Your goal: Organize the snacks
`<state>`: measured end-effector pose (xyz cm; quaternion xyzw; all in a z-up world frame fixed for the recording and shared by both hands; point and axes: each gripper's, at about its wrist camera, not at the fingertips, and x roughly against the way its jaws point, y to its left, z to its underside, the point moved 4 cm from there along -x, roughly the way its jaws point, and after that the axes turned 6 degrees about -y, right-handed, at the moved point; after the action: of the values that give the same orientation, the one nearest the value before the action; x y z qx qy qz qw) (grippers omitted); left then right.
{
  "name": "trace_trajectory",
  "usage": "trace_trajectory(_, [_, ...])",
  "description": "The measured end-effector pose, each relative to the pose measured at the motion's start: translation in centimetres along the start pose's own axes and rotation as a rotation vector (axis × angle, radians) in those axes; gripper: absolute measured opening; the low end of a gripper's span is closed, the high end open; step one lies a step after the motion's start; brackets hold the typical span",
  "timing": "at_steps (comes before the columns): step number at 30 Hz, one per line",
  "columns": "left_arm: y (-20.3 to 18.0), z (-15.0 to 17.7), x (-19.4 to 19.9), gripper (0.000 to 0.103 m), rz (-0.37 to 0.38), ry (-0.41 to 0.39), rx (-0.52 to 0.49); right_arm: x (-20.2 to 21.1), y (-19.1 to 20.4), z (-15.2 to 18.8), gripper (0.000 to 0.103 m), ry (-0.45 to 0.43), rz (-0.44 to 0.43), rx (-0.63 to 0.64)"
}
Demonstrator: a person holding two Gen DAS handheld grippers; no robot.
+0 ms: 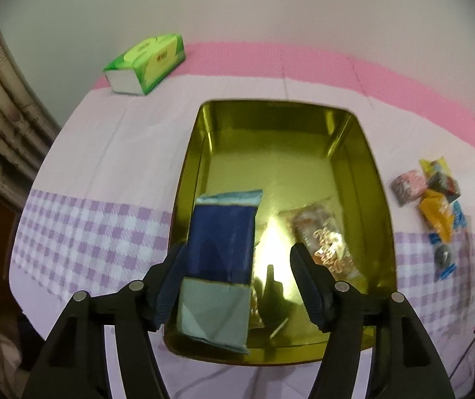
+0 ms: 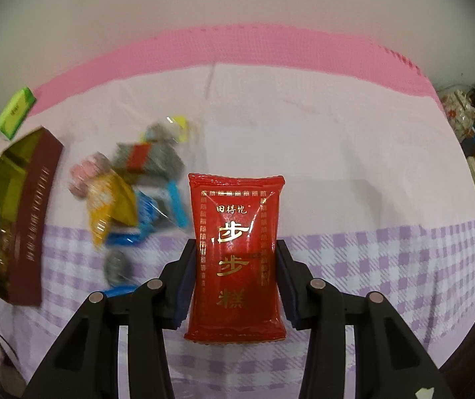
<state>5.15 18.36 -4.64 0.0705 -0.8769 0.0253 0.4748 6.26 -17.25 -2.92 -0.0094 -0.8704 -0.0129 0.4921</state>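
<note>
Already two snacks lay in the tin (image 1: 383, 179); left gripper (image 1: 237, 272) gaped, right gripper (image 2: 235, 266) clamped a red packet (image 2: 235, 252), a pile (image 2: 137, 193) remained.

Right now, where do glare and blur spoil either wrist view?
Left wrist view: bright glare on the gold tin floor between the blue packet and the clear snack bag; edges slightly soft. Right wrist view: the red packet in the right tongs is sharp, while the snack pile is smeared by motion blur.
</note>
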Motion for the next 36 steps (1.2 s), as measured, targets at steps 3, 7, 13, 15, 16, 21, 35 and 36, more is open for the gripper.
trace_trajectory(3, [0.2, -0.3, 0.8, 0.065, -0.007, -0.043, 0.011, 0.9, 2.4, -0.8, 0.041, -0.021, -0.045, 0.026])
trace_trajectory(7, [1.7, -0.8, 1.3, 0.070, -0.025, -0.081, 0.056, 1.7, 6.7, -1.4, 0.041, -0.028, -0.122, 0.074])
trace_trajectory(13, [4.3, -0.6, 1.3, 0.070, -0.083, -0.086, 0.114, 2.7, 13.3, -2.3, 0.041, -0.036, -0.228, 0.151])
trace_trajectory(15, [5.1, -0.6, 1.3, 0.070, -0.100, -0.089, 0.135, 3.0, 15.8, -2.4, 0.041, -0.035, -0.259, 0.172])
trace_trajectory(16, [5.7, -0.6, 1.4, 0.070, -0.101, -0.091, 0.151, 3.0, 16.7, -2.4, 0.041, -0.034, -0.272, 0.179])
trace_trajectory(21, [7.9, -0.5, 1.6, 0.071, -0.101, -0.107, 0.231, 3.0, 21.4, -2.1, 0.041, -0.023, -0.320, 0.221])
trace_trajectory(35, [8.5, -0.6, 1.9, 0.074, -0.101, -0.119, 0.258, -0.7, 28.0, 0.8, 0.041, 0.057, -0.330, 0.290])
trace_trajectory(36, [8.5, -0.7, 1.9, 0.074, -0.101, -0.119, 0.255, -1.0, 28.1, 0.9, 0.041, 0.059, -0.323, 0.292])
